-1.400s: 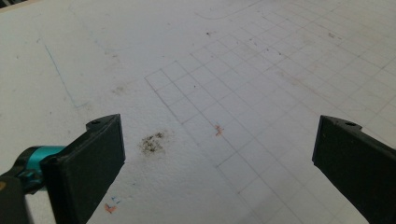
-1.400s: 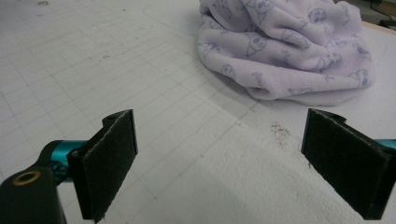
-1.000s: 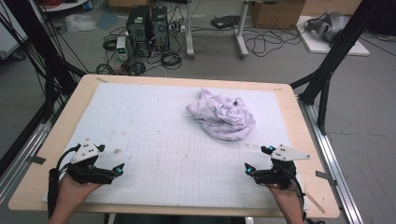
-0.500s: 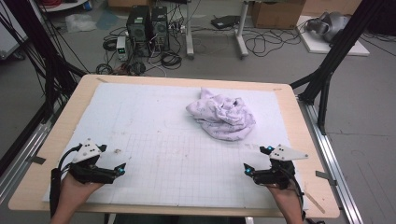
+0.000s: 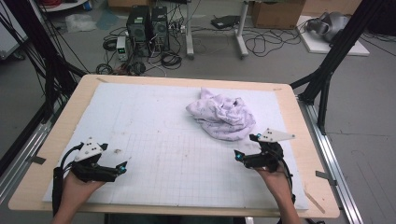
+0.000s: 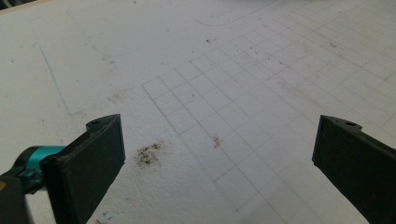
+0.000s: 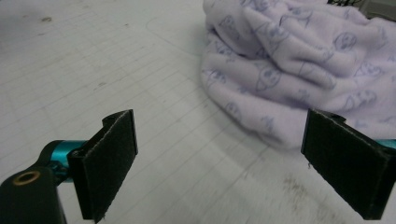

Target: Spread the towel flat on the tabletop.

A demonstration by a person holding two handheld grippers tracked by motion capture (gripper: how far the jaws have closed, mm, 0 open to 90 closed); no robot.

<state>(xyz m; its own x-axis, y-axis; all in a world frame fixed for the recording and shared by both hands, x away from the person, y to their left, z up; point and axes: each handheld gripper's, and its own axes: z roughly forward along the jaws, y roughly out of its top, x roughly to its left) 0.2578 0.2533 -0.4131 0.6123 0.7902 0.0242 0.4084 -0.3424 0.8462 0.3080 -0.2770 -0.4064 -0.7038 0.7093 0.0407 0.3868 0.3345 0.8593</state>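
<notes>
Two grippers sit low at the near edge, nothing taken up yet. At near left, the left gripper [image 5: 122,167] hovers over the bare gridded mat [image 5: 154,121], jaws spread wide and empty. Right of centre, toward the far side, lies the crumpled lilac cloth [image 5: 223,116], untouched. The right gripper [image 5: 237,156], jaws equally wide, points just short of its near edge; grasping looks still ahead.

Gridded table [image 5: 154,140] bears crumpled cloth [image 5: 223,114].
</notes>
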